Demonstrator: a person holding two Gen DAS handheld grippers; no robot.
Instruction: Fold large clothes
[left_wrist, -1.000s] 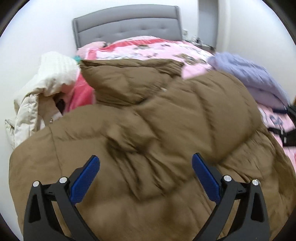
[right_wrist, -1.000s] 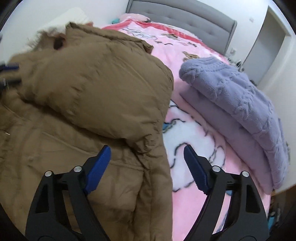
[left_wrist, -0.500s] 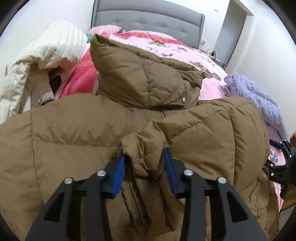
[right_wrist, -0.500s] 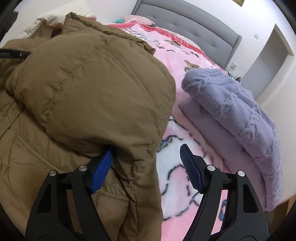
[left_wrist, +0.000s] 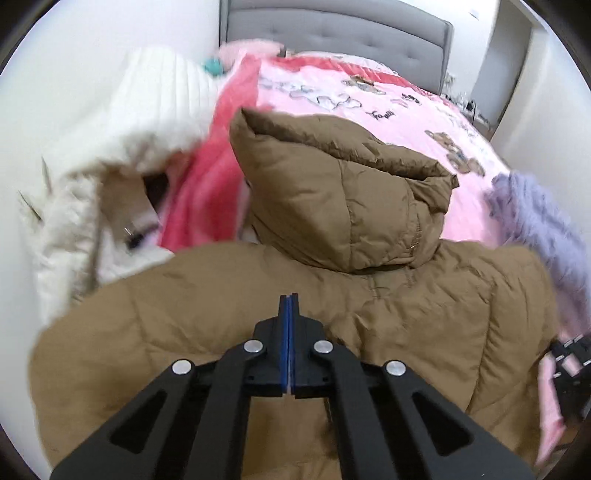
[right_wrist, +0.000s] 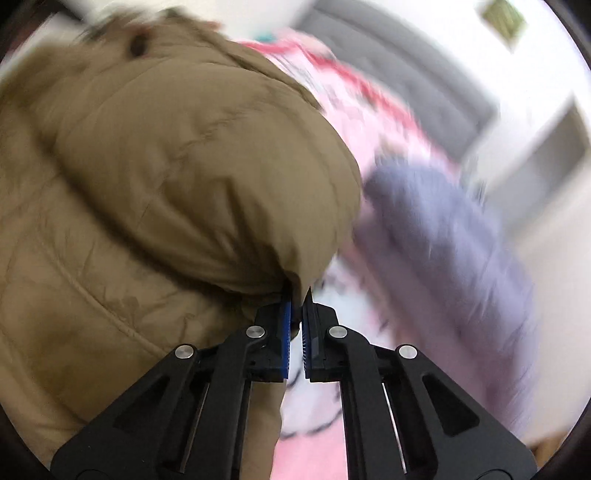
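A large brown puffer jacket (left_wrist: 406, 314) lies on the bed with its hood (left_wrist: 332, 184) toward the headboard. My left gripper (left_wrist: 289, 306) hovers over the jacket's back below the hood. It is shut, its blue pads flat together, and no cloth shows between them. In the right wrist view the jacket (right_wrist: 166, 166) bulges as a folded mass. My right gripper (right_wrist: 296, 299) is shut on the jacket's right edge, with a tuck of brown cloth pinched at the pad tips. The right gripper's black frame (left_wrist: 569, 354) shows at the left view's right edge.
A pink patterned blanket (left_wrist: 351, 99) covers the bed, with a grey padded headboard (left_wrist: 332, 33) behind. A white coat (left_wrist: 110, 166) is heaped at the left by the wall. A folded lilac knit (right_wrist: 443, 229) lies right of the jacket.
Both pairs of jaws went from wide open to shut. The left hand moved toward the hood and the fold between its pads is gone. The right pads closed on the jacket's edge.
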